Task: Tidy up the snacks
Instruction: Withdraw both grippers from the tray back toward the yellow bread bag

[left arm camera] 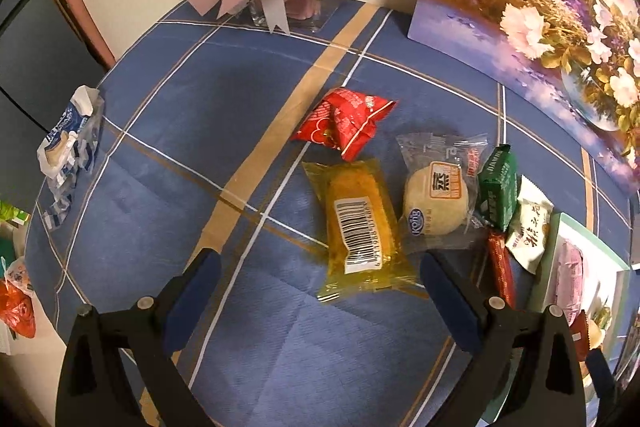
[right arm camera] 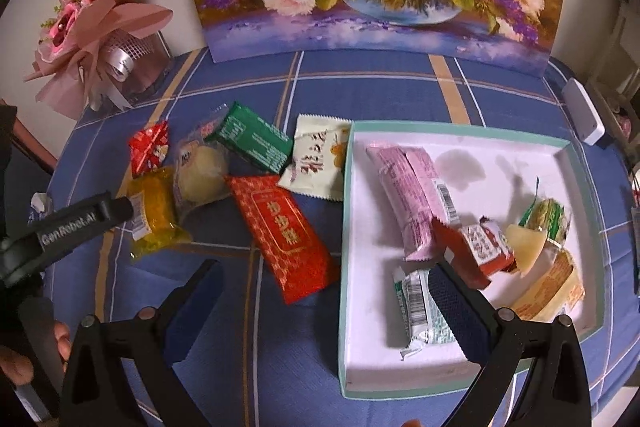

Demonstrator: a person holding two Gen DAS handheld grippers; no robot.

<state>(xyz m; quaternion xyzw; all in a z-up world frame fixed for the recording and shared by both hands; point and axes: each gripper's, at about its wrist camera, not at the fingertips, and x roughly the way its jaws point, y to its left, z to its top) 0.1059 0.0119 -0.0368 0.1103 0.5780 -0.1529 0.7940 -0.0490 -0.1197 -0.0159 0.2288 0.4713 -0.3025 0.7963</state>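
1. Fingers of the left gripper point(left arm camera: 316, 291) stand wide and empty, with the yellow cake packet point(left arm camera: 358, 227) lying between their tips and slightly ahead on the blue tablecloth point(left arm camera: 192, 131).
2. Risk: the right-hand pad sits just beside the round bun packet point(left arm camera: 436, 203), so closing could snag its clear wrapper too.
3. Slippery film may crumple and squirt out if only an edge is pinched.
4. Right gripper point(right arm camera: 324, 311), also wide and empty, straddles the wall of the white box point(right arm camera: 348, 227); its right finger hangs over the white-green bar point(right arm camera: 420, 307) and could knock it.
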